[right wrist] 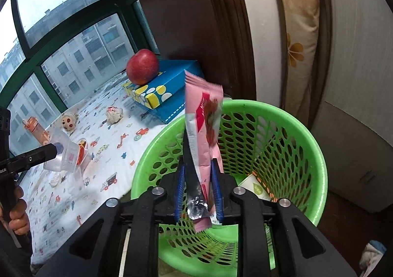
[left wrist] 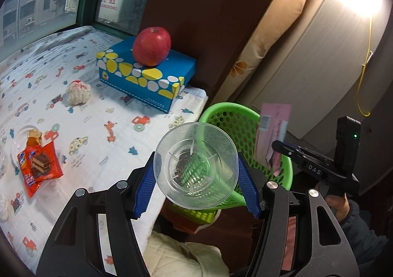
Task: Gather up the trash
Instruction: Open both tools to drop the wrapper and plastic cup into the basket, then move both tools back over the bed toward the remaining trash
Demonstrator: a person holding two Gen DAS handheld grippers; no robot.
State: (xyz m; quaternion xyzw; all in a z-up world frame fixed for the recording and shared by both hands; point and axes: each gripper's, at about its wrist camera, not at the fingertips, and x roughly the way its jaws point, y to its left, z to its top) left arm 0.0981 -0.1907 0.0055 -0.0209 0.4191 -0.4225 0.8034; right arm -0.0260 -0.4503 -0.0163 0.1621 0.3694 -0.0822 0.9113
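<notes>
Right up close, the left hand-held gripper (left wrist: pixel 196 178) pinched a clear, thin-walled plastic cup (left wrist: pixel 195 166) by its sides, while the right hand-held gripper (right wrist: pixel 197 193) squeezed a pink foil wrapper (right wrist: pixel 205 134). Both hung over the green perforated basket (right wrist: pixel 289 124) beside the worktop (left wrist: pixel 98 117), probably for an easy drop.

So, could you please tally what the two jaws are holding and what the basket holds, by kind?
Clear plastic cup: 1
Pink snack wrapper: 1
White-and-green paper packet in the green mesh basket: 1
Total: 3
</notes>
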